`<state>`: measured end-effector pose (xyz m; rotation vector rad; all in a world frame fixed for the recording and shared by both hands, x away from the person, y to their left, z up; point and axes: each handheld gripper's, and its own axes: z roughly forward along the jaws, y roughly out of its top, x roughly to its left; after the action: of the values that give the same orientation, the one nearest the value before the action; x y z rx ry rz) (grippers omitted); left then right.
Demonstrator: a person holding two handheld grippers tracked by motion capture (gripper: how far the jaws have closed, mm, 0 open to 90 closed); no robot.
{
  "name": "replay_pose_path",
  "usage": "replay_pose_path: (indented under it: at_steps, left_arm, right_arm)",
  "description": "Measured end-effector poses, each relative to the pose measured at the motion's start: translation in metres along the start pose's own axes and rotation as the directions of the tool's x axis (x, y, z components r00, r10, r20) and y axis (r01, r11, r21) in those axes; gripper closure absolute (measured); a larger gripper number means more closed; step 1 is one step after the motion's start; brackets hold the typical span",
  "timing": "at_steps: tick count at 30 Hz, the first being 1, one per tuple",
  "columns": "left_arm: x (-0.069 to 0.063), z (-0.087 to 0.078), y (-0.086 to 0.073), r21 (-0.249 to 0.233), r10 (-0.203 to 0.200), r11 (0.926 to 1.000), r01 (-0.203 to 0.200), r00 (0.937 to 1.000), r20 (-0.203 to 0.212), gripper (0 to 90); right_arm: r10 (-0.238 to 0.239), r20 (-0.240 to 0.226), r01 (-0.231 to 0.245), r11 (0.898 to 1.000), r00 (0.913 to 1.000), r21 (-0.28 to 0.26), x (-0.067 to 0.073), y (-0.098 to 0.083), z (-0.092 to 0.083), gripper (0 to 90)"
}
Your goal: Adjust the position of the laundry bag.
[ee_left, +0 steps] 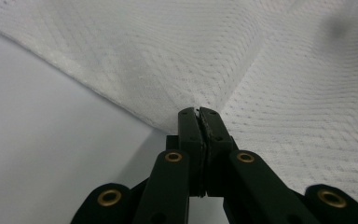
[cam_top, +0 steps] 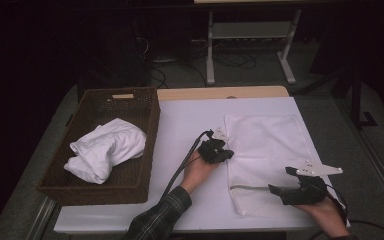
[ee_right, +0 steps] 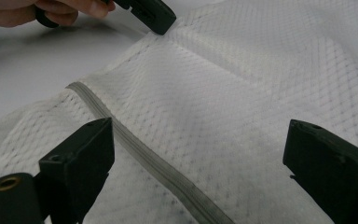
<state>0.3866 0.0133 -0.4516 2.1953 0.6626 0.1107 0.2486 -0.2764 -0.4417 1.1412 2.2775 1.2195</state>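
Wicker basket point(cam_top: 145, 120) with white cloth point(cam_top: 107, 149) left of mesh bag point(cam_top: 267, 140)

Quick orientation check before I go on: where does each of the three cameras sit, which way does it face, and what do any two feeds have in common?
High view: above the person's side, looking forward and down on the table, wicker basket and mesh bag; both forearms and hands show.
Left gripper view: rides the left gripper, looking along its jaws, shut on the mesh bag's edge.
Right gripper view: rides the right gripper, jaws open over the bag's grey zipper; the other hand's fingers show top left.
Shared: the mesh bag shows in all three; the high and right gripper views both show the left gripper at its edge.
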Motion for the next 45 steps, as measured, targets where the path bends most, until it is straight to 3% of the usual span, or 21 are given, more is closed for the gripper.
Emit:
replay_pose_path:
  at_steps: [18,30,45]
  left_arm:
    - [0.022,-0.018,-0.006,-0.009,-0.051,0.9987,0.050,0.9978,-0.042,88.5]
    - [0.037,-0.031,-0.010,-0.030,-0.088,0.9959,0.086,0.9932,-0.077,88.5]
    - [0.058,-0.050,-0.019,-0.059,-0.152,0.9876,0.145,0.9794,-0.133,88.5]
  right_arm:
    - [0.001,-0.001,-0.001,1.000,1.0000,-0.001,0.000,0.000,0.000,8.3]
    - [0.000,-0.001,0.000,1.000,1.0000,-0.001,0.000,0.000,0.000,8.3]
    - [-0.002,-0.002,0.002,1.000,1.0000,-0.002,0.000,0.000,0.000,8.3]
